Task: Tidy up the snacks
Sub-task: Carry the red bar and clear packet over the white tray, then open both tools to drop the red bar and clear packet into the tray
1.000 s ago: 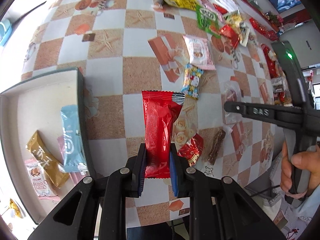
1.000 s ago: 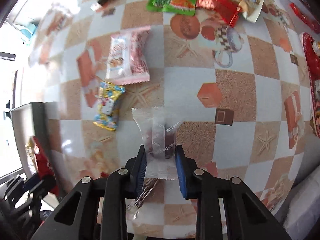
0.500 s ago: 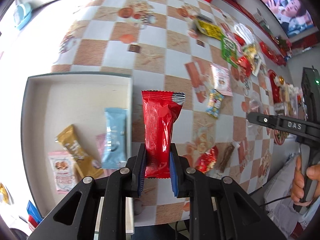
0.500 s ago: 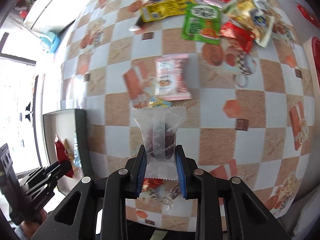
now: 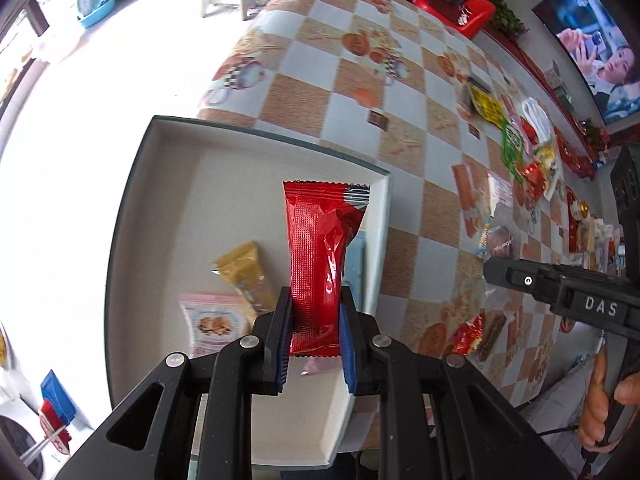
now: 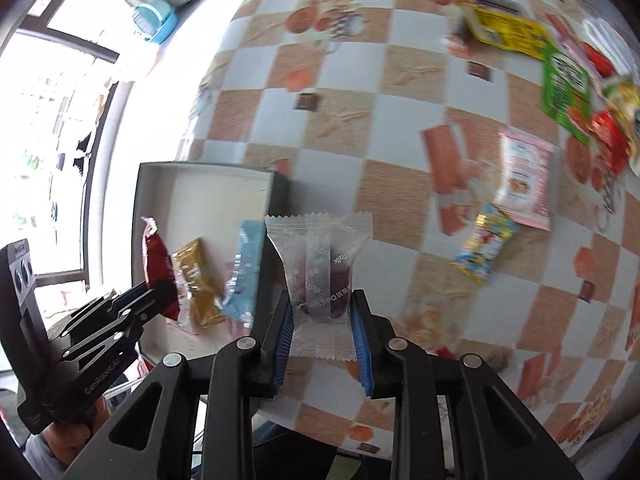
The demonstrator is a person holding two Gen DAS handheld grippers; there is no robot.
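Left gripper [image 5: 314,336]: pinches red packet [image 5: 320,256], above box [image 5: 136,216].
Right gripper [image 6: 322,338]: pinches clear packet [image 6: 320,264], beside box.

So you've swung your left hand-held gripper [image 5: 311,332] way over: a second ago the red packet [image 5: 320,264] hung over the checkered table [image 5: 404,120] right of the white box [image 5: 168,184], now it's above the box's inside, over the gold packet [image 5: 246,276] and the blue packet [image 5: 356,260]. Your right hand-held gripper [image 6: 322,340] has followed leftward too, so the clear wrapped snack [image 6: 320,264] went from mid-table to just beside the box's right wall. In the right wrist view, the pink bag [image 6: 522,176] and the colorful candy pack [image 6: 482,248] have slid off to the right.
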